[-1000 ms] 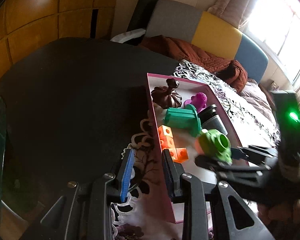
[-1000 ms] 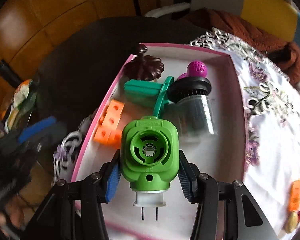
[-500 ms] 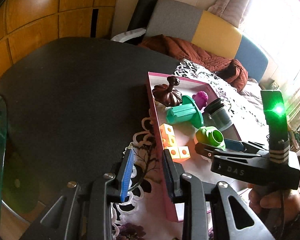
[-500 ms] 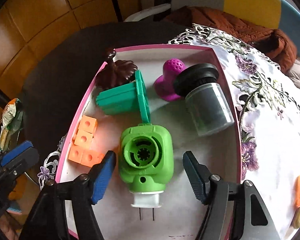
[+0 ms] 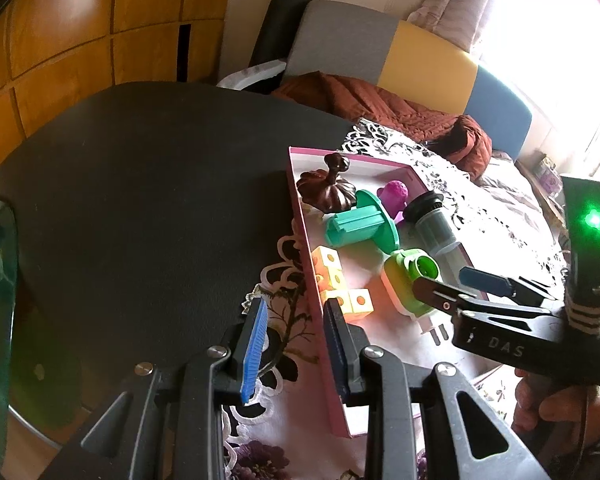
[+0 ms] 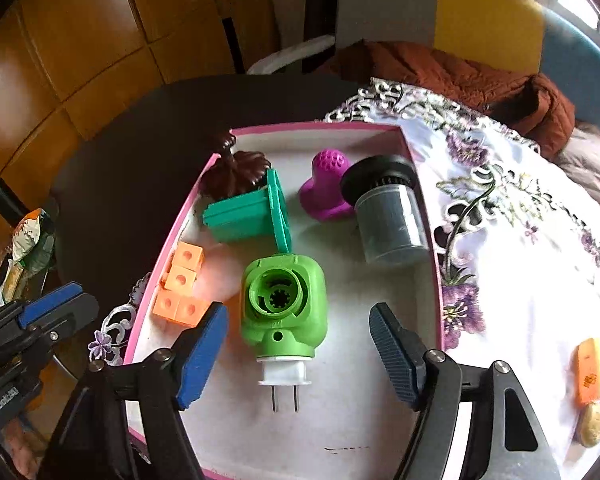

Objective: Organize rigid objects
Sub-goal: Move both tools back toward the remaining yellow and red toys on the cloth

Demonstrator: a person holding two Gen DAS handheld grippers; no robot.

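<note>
Along the box's (image 6: pixel 420 184) left wall sit orange cubes (image 6: pixel 179 288); mid-floor lies the green plug-in (image 6: pixel 283 306), prongs toward the right tool (image 6: pixel 299 354), whose jaws are opening clear of it. Over the counter's (image 5: pixel 140 184) near edge, the left tool (image 5: pixel 295 344) grips nothing, jaws narrowly parted.

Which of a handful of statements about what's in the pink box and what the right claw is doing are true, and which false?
1. The green plug-in device lies inside the pink box. True.
2. The right claw grips the device. False: its jaws are opening, with the pads clear of it.
3. The orange cubes sit on the tablecloth outside the box. False: they are in the box, by its left wall.
4. The black-lidded jar lies on its side. True.
5. The left claw holds nothing. True.
</note>
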